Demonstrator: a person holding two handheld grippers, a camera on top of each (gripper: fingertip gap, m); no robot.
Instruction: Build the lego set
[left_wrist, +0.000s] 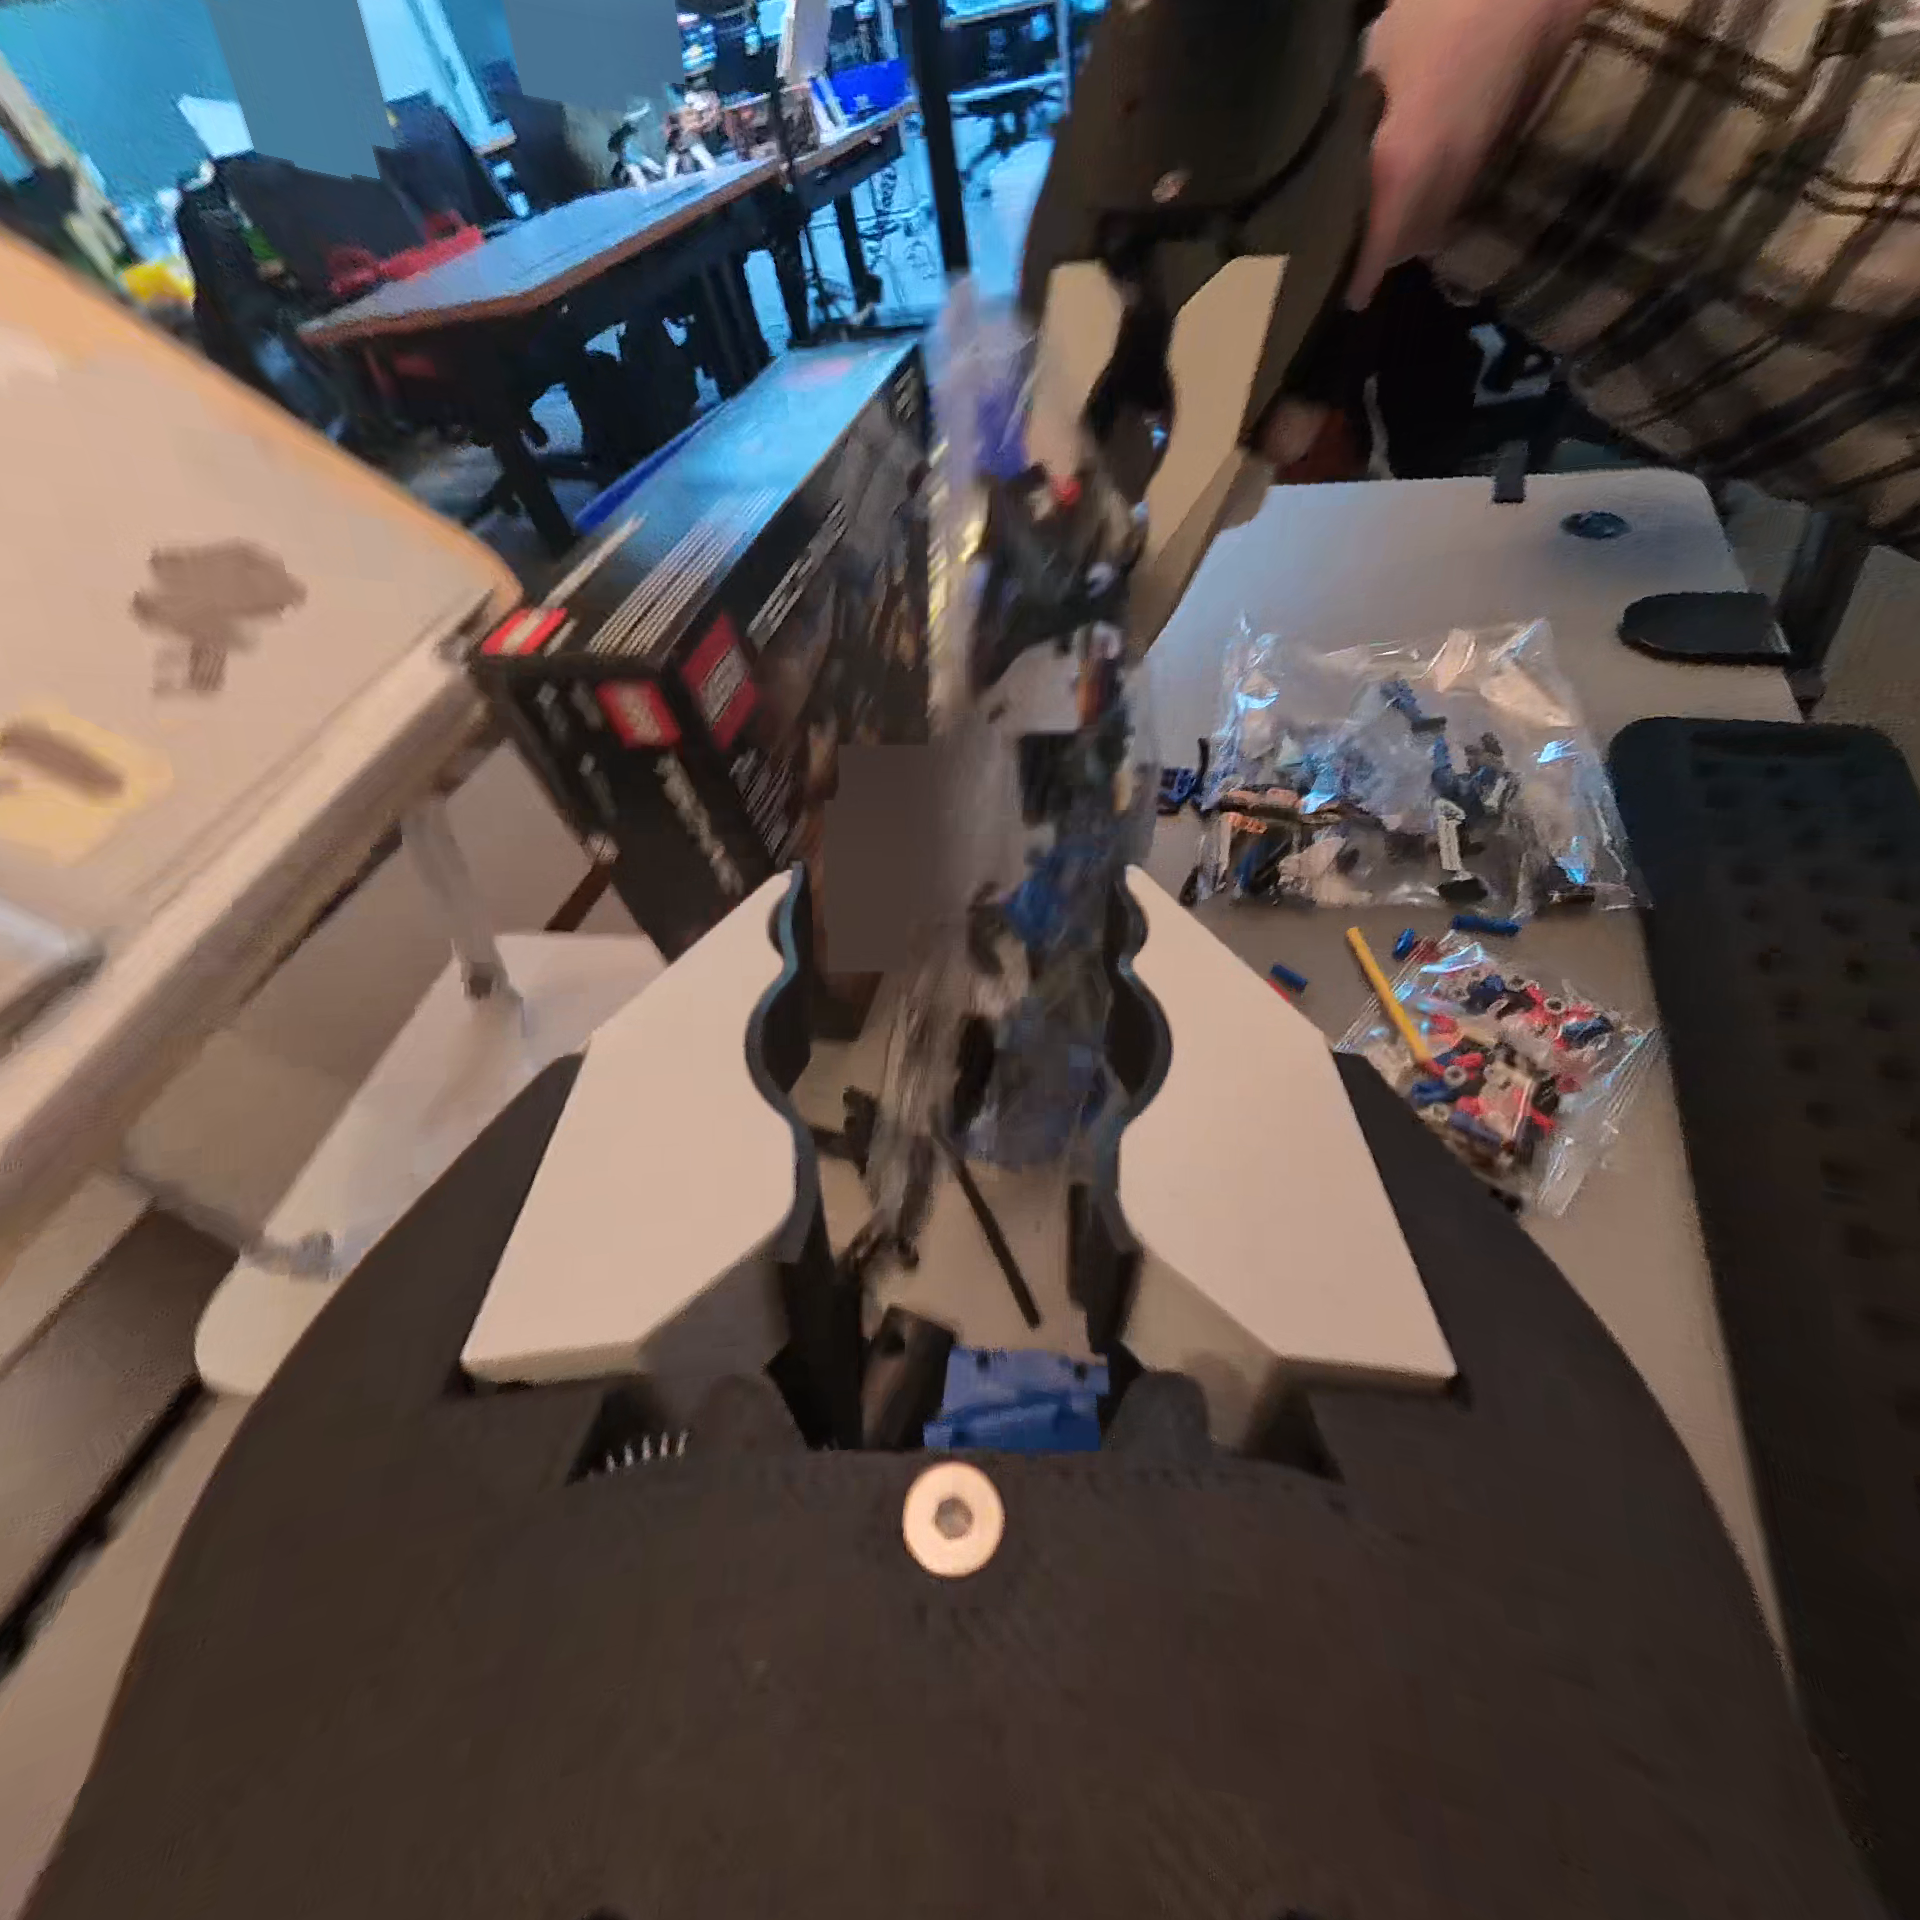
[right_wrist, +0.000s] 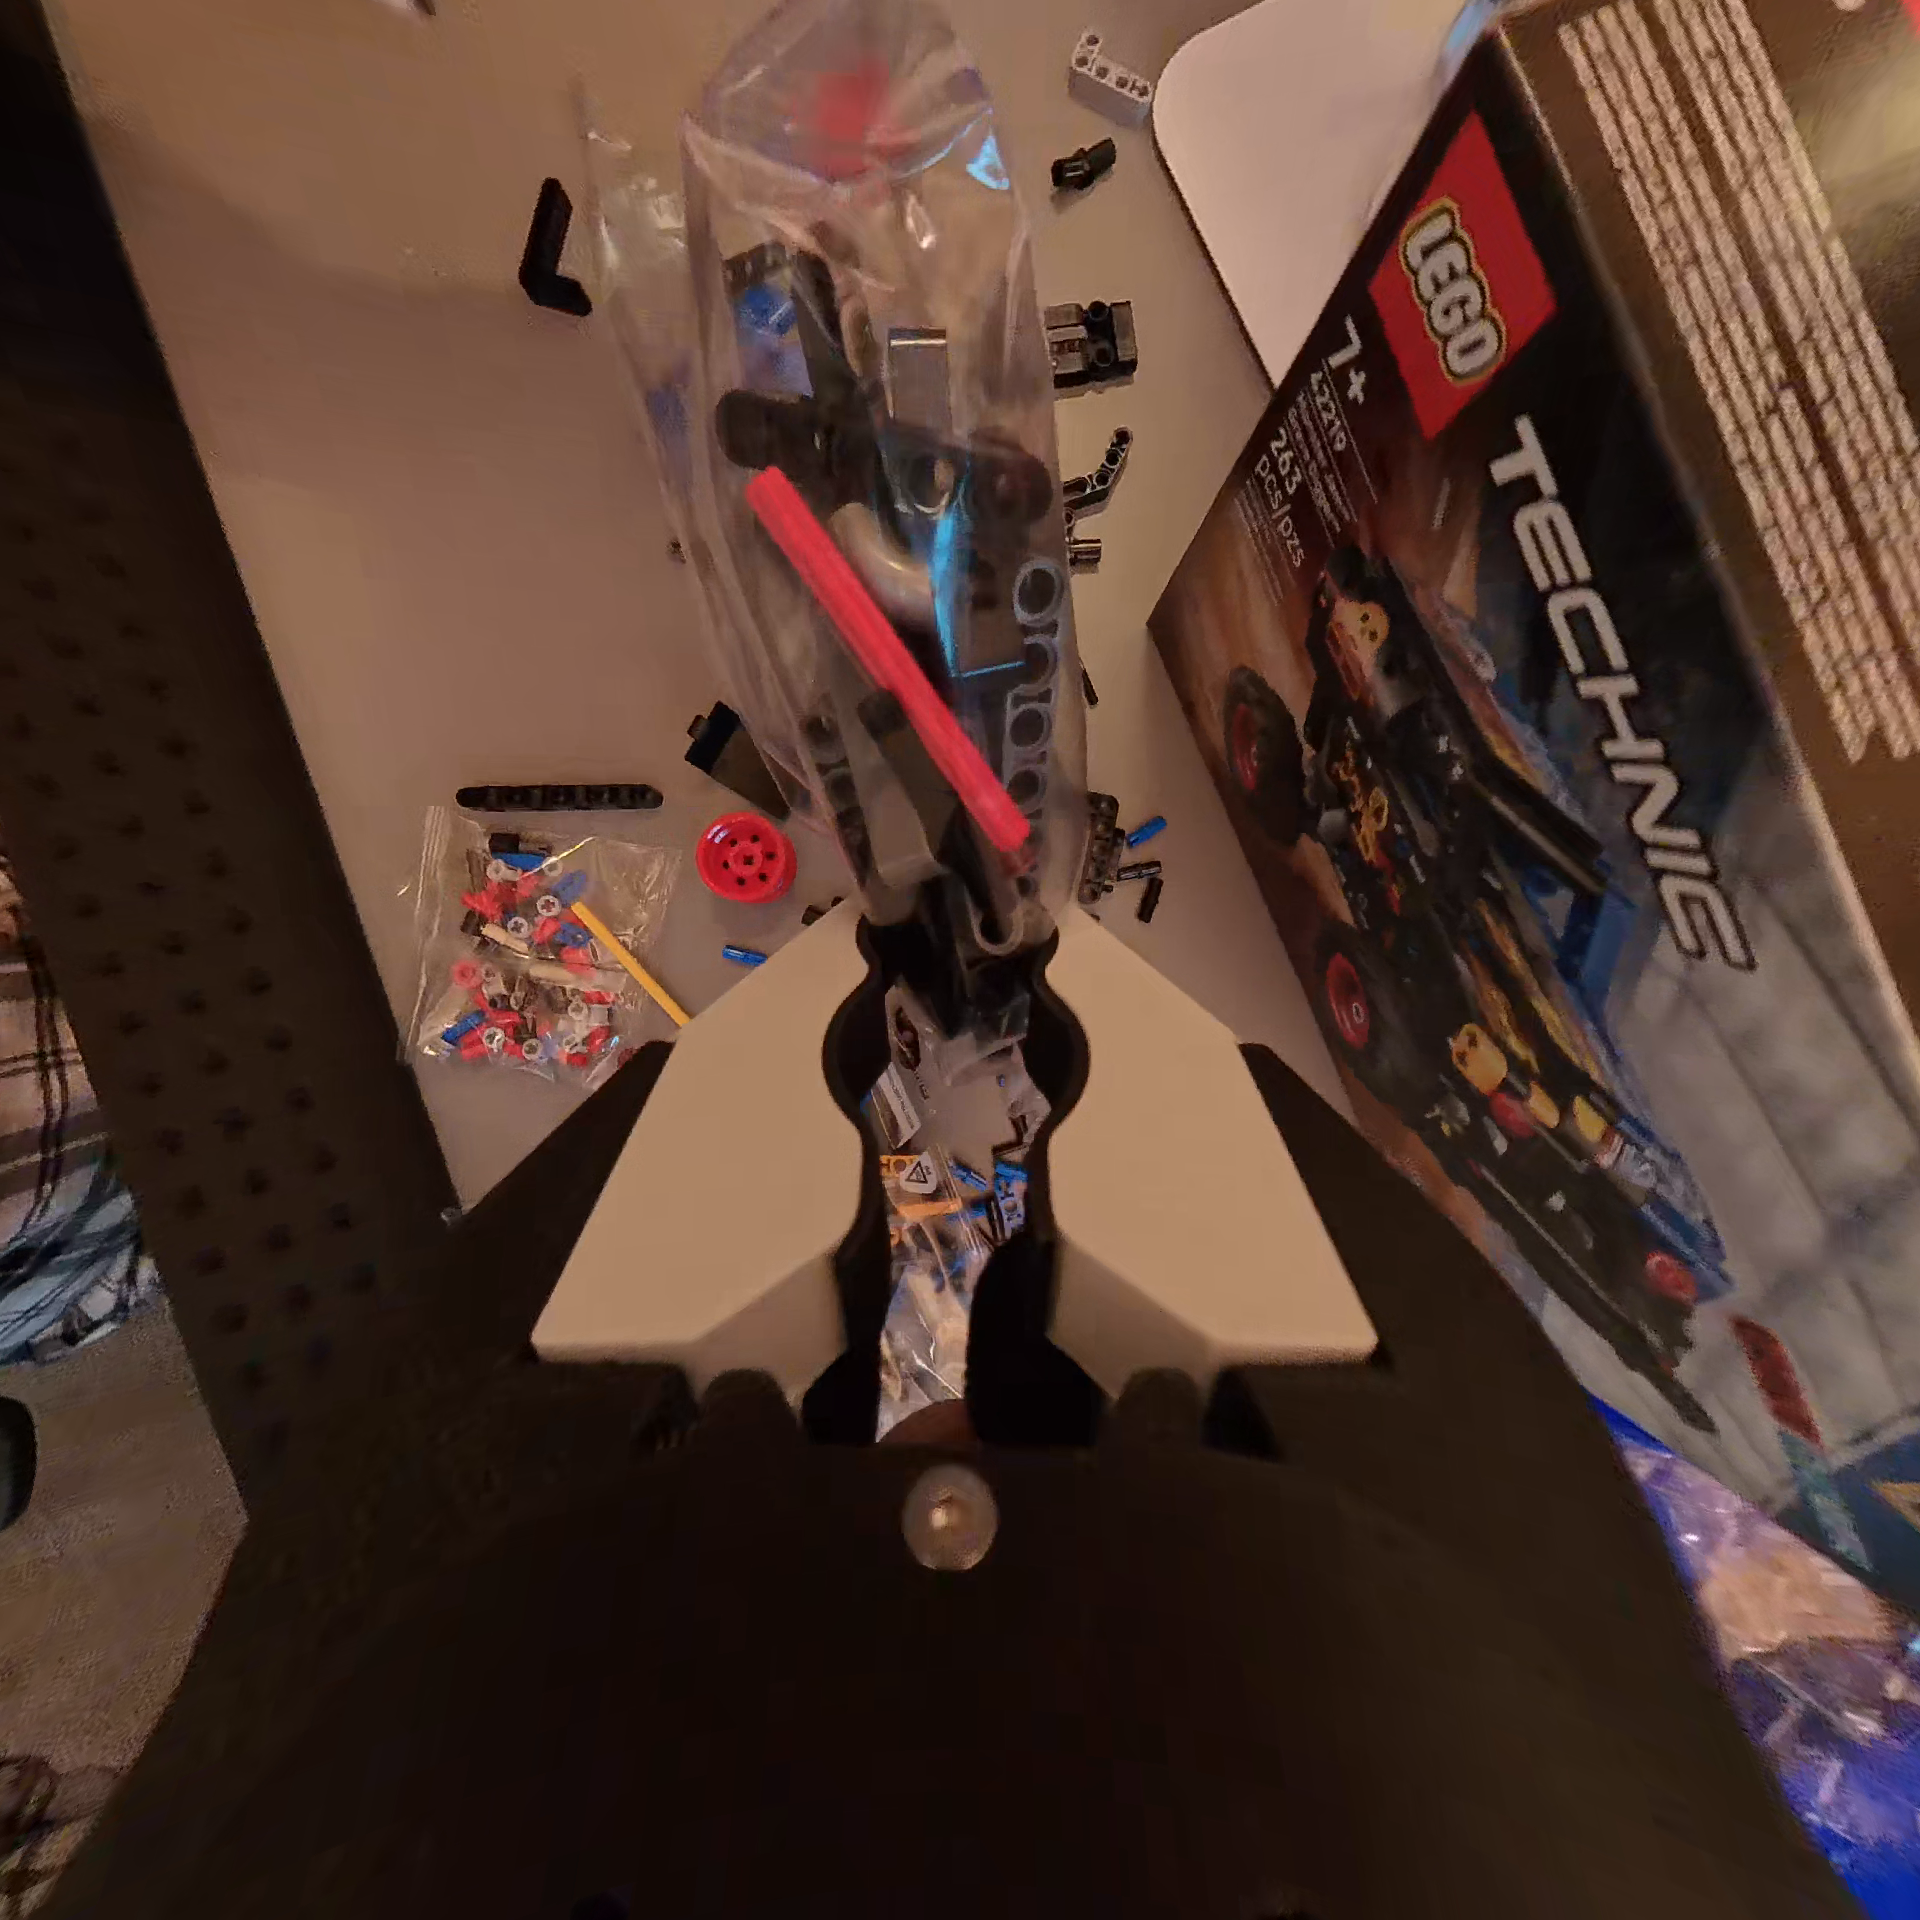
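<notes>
The step in hand seems to be the unpacking: a clear plastic bag (right_wrist: 883, 499) full of parts hangs from the right gripper (right_wrist: 956, 935), which points down at the table (right_wrist: 312, 520). Its two fingers are closed on the upper end of the bag, and the rest of the bag extends ahead of the fingertips, with a long red axle (right_wrist: 883, 655) and grey and black beams inside.

In the left wrist view the same bag (left_wrist: 1039, 935) is blurred and passes between the fingers of the left gripper (left_wrist: 956, 904). These fingers stand a little apart, and I cannot tell if they press the bag or only stand around it.

Below the right gripper, loose pieces already lie on the table: a red wheel hub (right_wrist: 746, 854) just left of the fingertips, a black angled beam (right_wrist: 551, 255) farther ahead on the left, and a long black beam (right_wrist: 559, 797) left of the hub. A small sealed bag (right_wrist: 530, 966) of red and blue pins lies to the left, near the fingers. The set box (right_wrist: 1558, 779) stands to the right of the gripper.

In my judgement many parts are still in the bag, so the building itself has not started. The next move probably calls for shaking or tipping the bag until its contents fall out, keeping them over the table and away from its edge.
</notes>
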